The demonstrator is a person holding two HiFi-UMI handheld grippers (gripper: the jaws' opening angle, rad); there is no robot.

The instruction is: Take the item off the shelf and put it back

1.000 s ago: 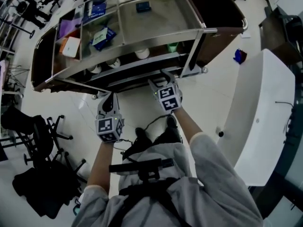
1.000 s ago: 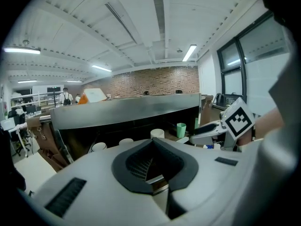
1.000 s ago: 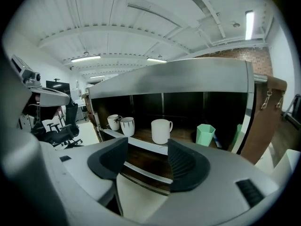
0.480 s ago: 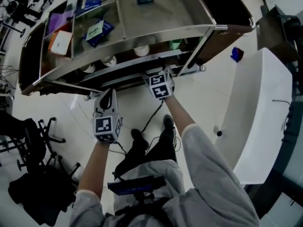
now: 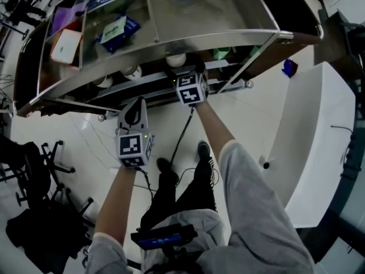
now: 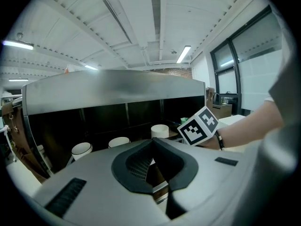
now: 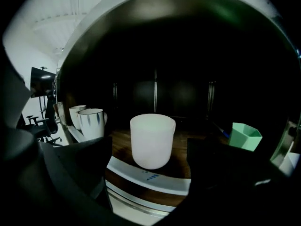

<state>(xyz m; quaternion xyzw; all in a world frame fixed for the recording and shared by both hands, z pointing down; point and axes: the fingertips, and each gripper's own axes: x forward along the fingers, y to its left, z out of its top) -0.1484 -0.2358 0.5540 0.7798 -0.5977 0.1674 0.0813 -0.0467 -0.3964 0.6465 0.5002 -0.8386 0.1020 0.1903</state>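
A plain white cup (image 7: 151,140) stands upright on the dark wooden middle tier of the steel shelf (image 5: 188,39). It also shows as a pale cup rim (image 5: 175,60) under the shelf's front edge. My right gripper (image 7: 150,166) reaches in toward it, jaws opening wide, one on each side of the cup's base and clear of it. From above, the right gripper (image 5: 185,76) has its tips under the shelf lip. My left gripper (image 5: 136,108) hangs back over the floor, shut and empty. The left gripper (image 6: 151,166) faces the shelf and the white cup (image 6: 160,130).
Two white mugs with blue marks (image 7: 92,122) stand left of the cup, a green angular cup (image 7: 245,136) to its right. The top tier holds a blue pack (image 5: 117,29) and a white box (image 5: 64,41). A white table (image 5: 311,141) lies right, office chairs (image 5: 34,170) left.
My right gripper has pushed forward from the shelf's foot to the middle tier and its jaws have spread. The left gripper has hardly moved.
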